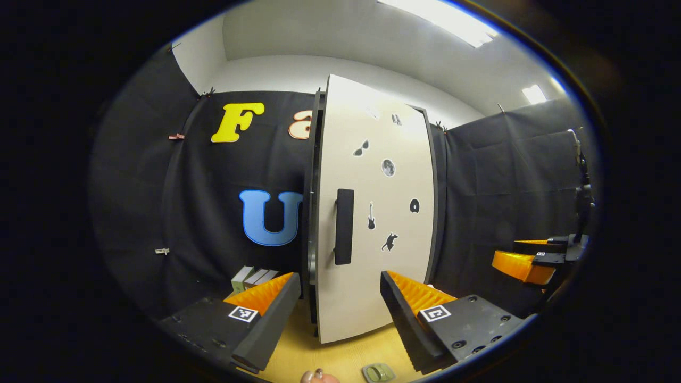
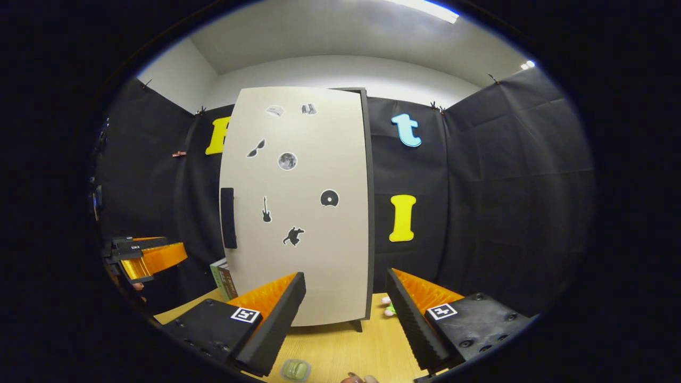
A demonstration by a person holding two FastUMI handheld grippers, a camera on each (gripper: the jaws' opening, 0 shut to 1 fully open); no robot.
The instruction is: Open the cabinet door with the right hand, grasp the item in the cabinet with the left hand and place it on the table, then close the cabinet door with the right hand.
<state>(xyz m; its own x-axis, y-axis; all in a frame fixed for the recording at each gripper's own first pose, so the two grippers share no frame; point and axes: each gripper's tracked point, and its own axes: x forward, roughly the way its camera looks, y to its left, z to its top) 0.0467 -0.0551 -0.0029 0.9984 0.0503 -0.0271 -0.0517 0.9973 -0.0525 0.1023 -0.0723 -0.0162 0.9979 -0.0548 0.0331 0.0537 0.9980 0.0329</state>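
I see the cabinet door (image 2: 298,207) closed, the item hidden behind it. Both grippers, left gripper (image 1: 335,314) and right gripper (image 2: 346,314), stand open (holding nothing). I should hook the handle (image 2: 227,218) squarely, pulling slowly.

table: light wood top (image 2: 340,346)
cabinet: stands on it, ahead of my claws (image 2: 298,213)
books: on table, left of cabinet (image 2: 223,279)
near edge: small green item (image 2: 295,369)

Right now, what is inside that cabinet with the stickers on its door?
The cabinet door is shut, so its inside is covered and the contents cannot be seen. Only the stickers and the dark handle show on its front; books stand beside it on the table.
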